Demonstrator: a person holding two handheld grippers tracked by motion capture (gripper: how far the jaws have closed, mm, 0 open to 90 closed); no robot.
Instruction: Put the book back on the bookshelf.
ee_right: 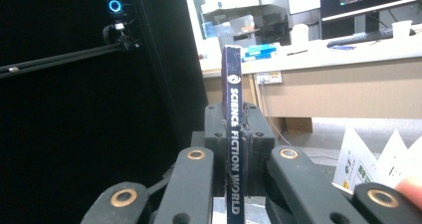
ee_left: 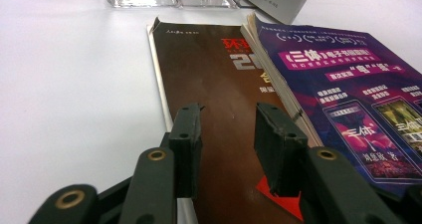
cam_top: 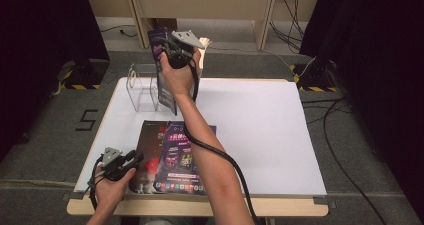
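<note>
Purple magazine (cam_top: 165,82) clamped upright in right gripper (ee_right: 234,129), heading for clear rack (cam_top: 141,87); left gripper (ee_left: 226,134) gapes idle; next, slot alignment.

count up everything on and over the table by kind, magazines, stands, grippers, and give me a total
Magazines: 3, the held magazine clamped upright in the right gripper, the brown magazine and the purple magazine flat on the table.
Clear acrylic stands: 1, the clear stand.
Grippers: 2, with the left gripper open over the brown one.
Total: 6.
</note>
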